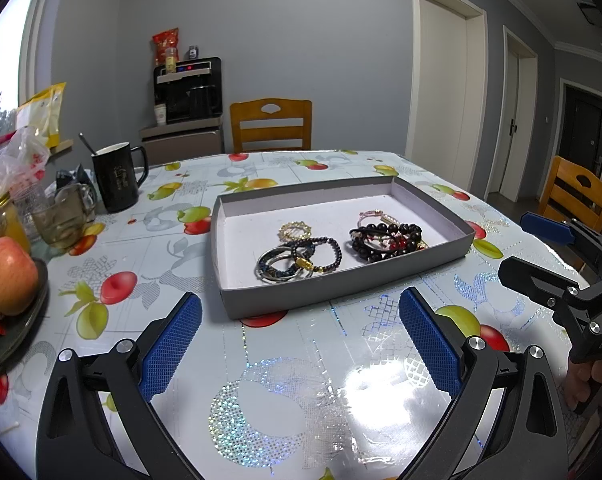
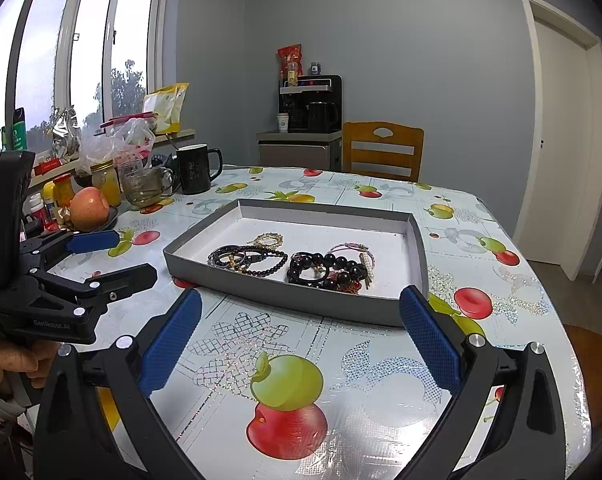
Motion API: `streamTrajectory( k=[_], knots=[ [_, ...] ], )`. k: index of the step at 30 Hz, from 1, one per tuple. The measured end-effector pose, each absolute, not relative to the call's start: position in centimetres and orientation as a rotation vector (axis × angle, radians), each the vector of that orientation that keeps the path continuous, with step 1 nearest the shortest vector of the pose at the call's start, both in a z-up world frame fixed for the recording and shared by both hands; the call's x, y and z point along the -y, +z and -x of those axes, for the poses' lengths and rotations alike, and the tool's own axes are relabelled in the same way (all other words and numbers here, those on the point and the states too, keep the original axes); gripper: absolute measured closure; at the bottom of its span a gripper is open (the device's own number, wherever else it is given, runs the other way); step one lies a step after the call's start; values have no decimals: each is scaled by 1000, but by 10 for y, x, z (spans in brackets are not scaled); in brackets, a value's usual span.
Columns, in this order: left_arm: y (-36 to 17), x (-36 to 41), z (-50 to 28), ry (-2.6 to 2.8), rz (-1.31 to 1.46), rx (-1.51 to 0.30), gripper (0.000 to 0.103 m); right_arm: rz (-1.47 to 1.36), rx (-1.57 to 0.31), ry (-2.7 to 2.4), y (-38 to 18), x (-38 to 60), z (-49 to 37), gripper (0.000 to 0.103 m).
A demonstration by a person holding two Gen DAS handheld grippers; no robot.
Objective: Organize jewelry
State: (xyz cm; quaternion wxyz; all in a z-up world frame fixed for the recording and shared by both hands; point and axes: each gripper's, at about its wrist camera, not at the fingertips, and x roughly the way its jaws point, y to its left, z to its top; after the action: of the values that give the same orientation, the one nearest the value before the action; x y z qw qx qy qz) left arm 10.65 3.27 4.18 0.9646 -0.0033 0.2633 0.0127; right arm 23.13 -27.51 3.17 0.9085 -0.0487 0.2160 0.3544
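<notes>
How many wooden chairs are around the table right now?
2. One chair at the table's far side by the drinks machine; another chair at the right edge. Others may be out of view.

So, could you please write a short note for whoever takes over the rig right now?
Left gripper: open, holding nothing, hovering over the table in front of the tray.
Right gripper: open, holding nothing, also short of the tray.
Grey tray: holds all the visible jewelry in two tangled heaps, the thin bracelets and rings and the dark bead bracelets.
Done: nothing sorted that I can see.
Left: separate the heaps and lay the pieces out.
</notes>
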Motion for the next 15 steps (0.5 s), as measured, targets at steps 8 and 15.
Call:
streamTrajectory(
  k=[8, 15],
  knots=[
    [42, -32, -107, 26, 5, -533, 5, 101, -446, 731, 32, 274, -230, 5],
    [42, -32, -106, 26, 3, -531, 5, 101, -445, 731, 32, 275, -231, 5]
  ],
)
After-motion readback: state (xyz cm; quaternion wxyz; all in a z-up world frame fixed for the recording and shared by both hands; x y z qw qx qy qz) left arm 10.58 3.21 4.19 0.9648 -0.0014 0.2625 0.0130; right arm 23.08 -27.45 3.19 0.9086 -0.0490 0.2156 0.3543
